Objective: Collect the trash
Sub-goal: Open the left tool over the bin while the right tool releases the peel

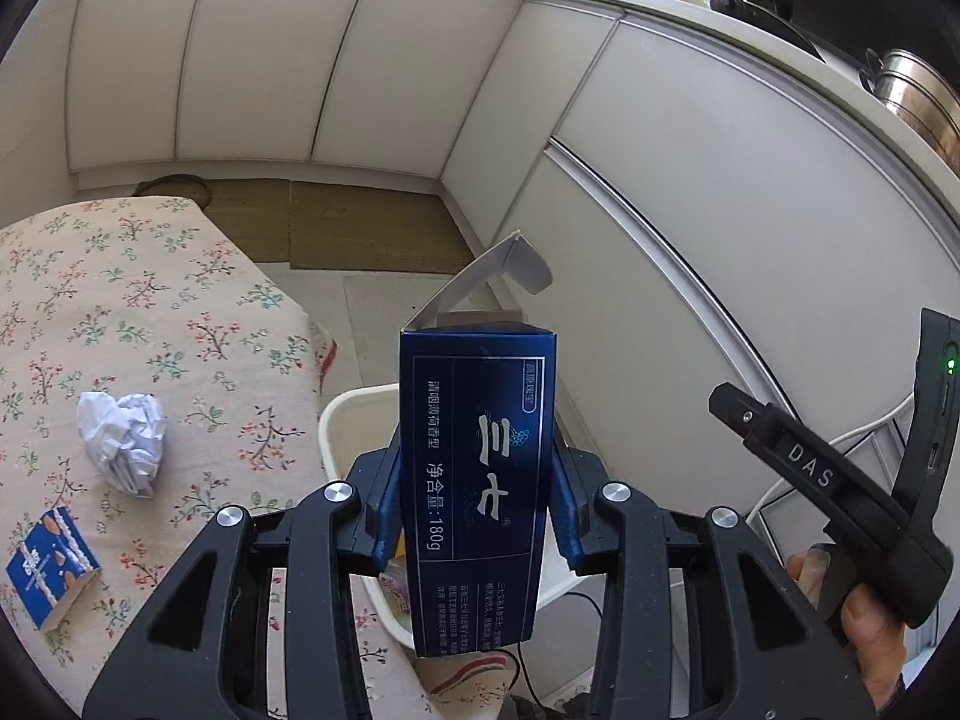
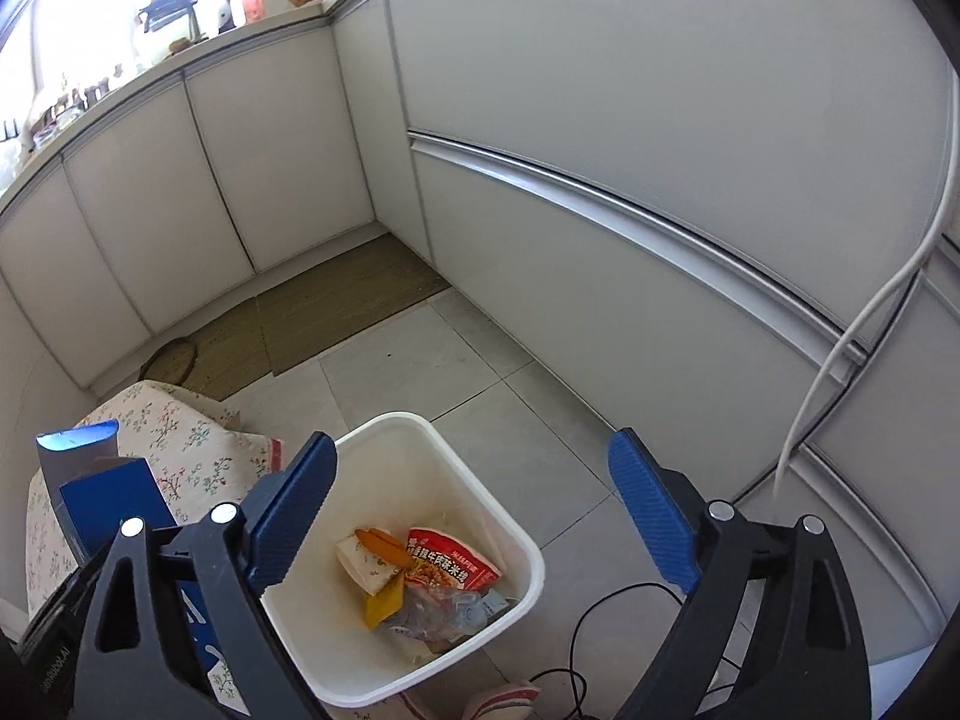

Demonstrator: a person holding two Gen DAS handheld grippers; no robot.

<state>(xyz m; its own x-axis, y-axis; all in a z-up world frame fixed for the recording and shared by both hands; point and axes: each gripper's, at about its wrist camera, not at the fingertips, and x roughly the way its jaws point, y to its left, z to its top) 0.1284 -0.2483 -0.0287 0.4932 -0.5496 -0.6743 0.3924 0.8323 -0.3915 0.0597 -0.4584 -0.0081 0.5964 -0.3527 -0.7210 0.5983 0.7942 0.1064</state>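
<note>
My left gripper (image 1: 477,504) is shut on a dark blue toothpaste box (image 1: 477,480), upright with its top flap open, held above the edge of the white trash bin (image 1: 336,420). The box also shows in the right wrist view (image 2: 111,498) at the left. My right gripper (image 2: 471,516) is open and empty above the bin (image 2: 456,450), which holds several wrappers (image 2: 444,564). A crumpled white paper (image 1: 123,441) and a small blue snack box (image 1: 51,564) lie on the floral tablecloth (image 1: 180,312).
White cabinet fronts (image 2: 600,150) surround a tiled floor (image 2: 420,360) with brown mats (image 2: 336,300). A black cable (image 2: 600,618) lies on the floor by the bin. A white cable (image 2: 840,348) hangs at the right. A steel pot (image 1: 918,96) stands on the counter.
</note>
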